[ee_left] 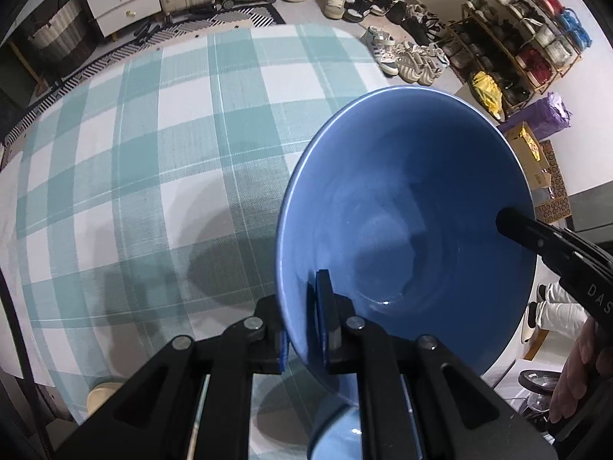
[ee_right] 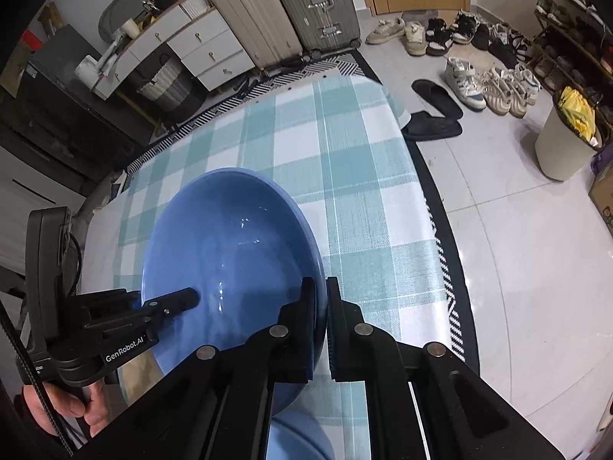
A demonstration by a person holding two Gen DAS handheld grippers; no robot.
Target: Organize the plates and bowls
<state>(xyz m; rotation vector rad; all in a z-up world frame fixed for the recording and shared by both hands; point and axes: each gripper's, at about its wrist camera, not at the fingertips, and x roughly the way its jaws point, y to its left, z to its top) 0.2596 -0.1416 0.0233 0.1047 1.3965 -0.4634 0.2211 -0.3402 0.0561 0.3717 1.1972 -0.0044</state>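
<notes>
A table draped in a teal-and-white checked cloth (ee_right: pixel 345 176) stands on a black-and-white patterned rug (ee_right: pixel 446 268) over pale glossy floor tiles (ee_right: pixel 517 268); two suitcases (ee_right: pixel 283 11) and a white drawer unit (ee_right: pixel 199 50) line the far wall, near scattered shoes (ee_right: pixel 482 84) and a loaded shoe rack (ee_left: pixel 525 38)

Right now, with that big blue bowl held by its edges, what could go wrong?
Each gripper pinches only a thin bit of the blue bowl's rim: left gripper on one side, right gripper opposite. The glossy rim might slip out. If the hands drift apart or twist, the bowl could tip. Another blue dish sits just below, so a drop might chip both.
</notes>
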